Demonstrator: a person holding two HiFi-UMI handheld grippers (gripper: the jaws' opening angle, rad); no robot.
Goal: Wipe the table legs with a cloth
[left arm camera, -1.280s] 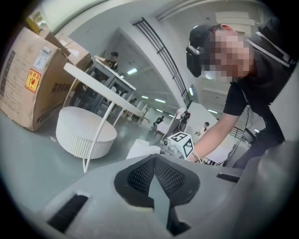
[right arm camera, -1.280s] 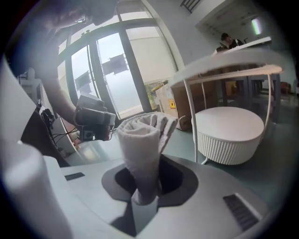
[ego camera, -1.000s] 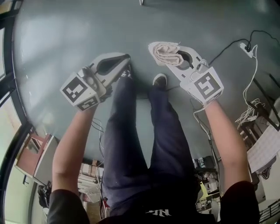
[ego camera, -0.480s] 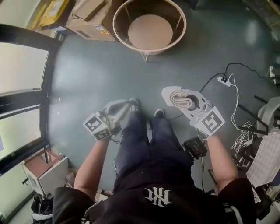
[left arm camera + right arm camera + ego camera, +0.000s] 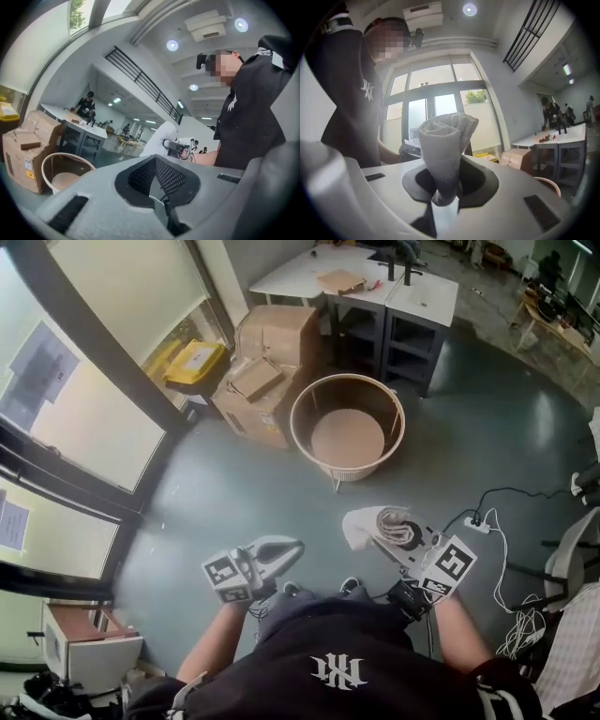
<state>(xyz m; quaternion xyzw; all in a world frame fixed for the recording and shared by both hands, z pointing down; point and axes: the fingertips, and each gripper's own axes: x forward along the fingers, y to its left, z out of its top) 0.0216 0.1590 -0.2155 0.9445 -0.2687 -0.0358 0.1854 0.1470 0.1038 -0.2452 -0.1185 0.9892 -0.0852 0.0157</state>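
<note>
The rolled cloth (image 5: 444, 150) is being clenched between the right gripper's (image 5: 367, 524) fingers, jutting past their tips. The left gripper (image 5: 281, 551) is being held closed, empty. The round table's leg (image 5: 336, 486), well beyond the fingertips, should be approached cloth-first.

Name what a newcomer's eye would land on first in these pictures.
The rolled pale cloth stands out most, clamped upright in the right gripper in front of the person. Beyond it on the floor stands a round wooden tub-shaped table, with cardboard boxes to its left by the window. The left gripper is shut with nothing in it.
</note>
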